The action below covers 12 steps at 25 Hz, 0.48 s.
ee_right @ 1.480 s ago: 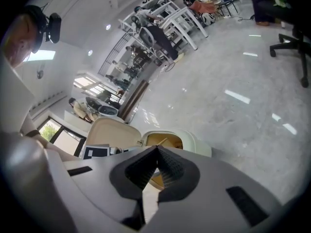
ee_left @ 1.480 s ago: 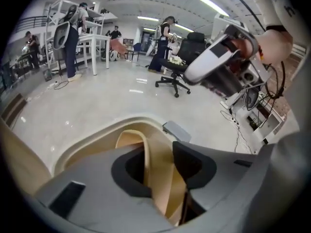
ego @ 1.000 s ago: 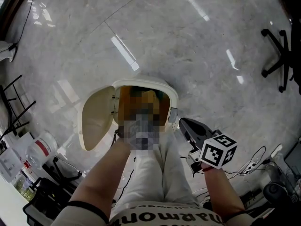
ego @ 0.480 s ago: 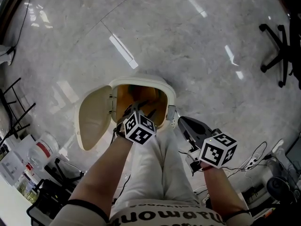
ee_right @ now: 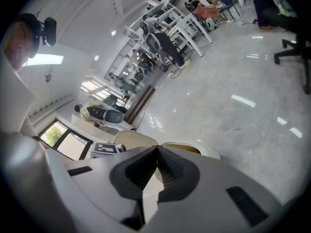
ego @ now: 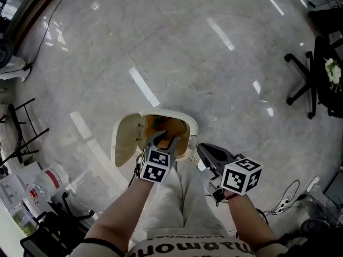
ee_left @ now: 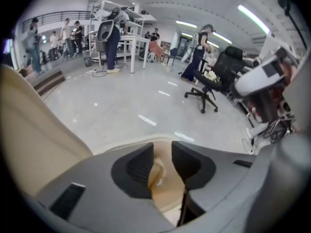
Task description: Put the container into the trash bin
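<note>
The cream trash bin (ego: 190,130) stands on the floor by the person's legs, its lid (ego: 126,141) swung open to the left. Inside lies an orange-brown shape (ego: 159,125), likely the container; details are unclear. My left gripper (ego: 163,141) hangs just above the bin mouth. Its jaws are apart and closing, with nothing between them; through the gap I see only the bin's tan inside (ee_left: 159,176). Right of the bin, clear of it, my right gripper (ego: 206,153) is shut and empty, its pads meeting at the tips (ee_right: 157,152).
A black office chair (ego: 303,84) stands at the far right. A white jug with a red label (ego: 48,176) and a black rack (ego: 21,133) lie at the left. Cables and a power strip (ego: 284,197) run at the lower right. People stand far off near tables (ee_left: 112,33).
My left gripper has risen out of the bin mouth and rolled. The right gripper has risen too. The bin looks smaller and farther below.
</note>
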Each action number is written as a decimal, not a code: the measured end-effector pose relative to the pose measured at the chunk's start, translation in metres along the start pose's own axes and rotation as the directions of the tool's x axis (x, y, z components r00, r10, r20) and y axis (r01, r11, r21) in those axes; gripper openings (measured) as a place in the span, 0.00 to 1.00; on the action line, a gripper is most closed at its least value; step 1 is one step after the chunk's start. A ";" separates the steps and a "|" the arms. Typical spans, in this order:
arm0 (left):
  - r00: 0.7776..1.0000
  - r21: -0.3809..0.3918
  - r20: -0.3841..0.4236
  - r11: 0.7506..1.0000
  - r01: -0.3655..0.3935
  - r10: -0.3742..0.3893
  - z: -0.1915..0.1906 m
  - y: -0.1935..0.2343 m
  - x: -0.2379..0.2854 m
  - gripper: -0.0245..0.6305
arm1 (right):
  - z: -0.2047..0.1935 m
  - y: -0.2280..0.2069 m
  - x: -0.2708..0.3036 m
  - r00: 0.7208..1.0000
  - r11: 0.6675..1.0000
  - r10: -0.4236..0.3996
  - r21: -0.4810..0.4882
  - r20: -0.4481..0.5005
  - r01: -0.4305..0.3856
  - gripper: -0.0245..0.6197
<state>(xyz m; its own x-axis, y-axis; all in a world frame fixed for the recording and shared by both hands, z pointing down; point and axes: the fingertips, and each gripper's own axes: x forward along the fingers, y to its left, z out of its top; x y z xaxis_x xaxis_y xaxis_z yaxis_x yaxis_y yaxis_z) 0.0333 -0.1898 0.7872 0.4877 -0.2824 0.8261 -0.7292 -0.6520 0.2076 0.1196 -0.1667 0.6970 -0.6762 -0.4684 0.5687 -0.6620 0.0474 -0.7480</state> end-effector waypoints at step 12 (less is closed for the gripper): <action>0.804 -0.037 0.564 0.966 0.255 -0.191 0.193 -0.074 -0.228 0.02 | 0.112 0.132 -0.080 0.992 0.925 0.036 -0.380 0.122 0.013 0.04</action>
<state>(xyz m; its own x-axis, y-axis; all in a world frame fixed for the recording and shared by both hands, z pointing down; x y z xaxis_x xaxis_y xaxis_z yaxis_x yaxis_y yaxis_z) 0.0689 -0.2134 0.4824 0.8015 -0.4995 0.3287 -0.5979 -0.6760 0.4308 0.1225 -0.2220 0.5145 -0.6552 -0.5708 0.4949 -0.7439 0.3733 -0.5543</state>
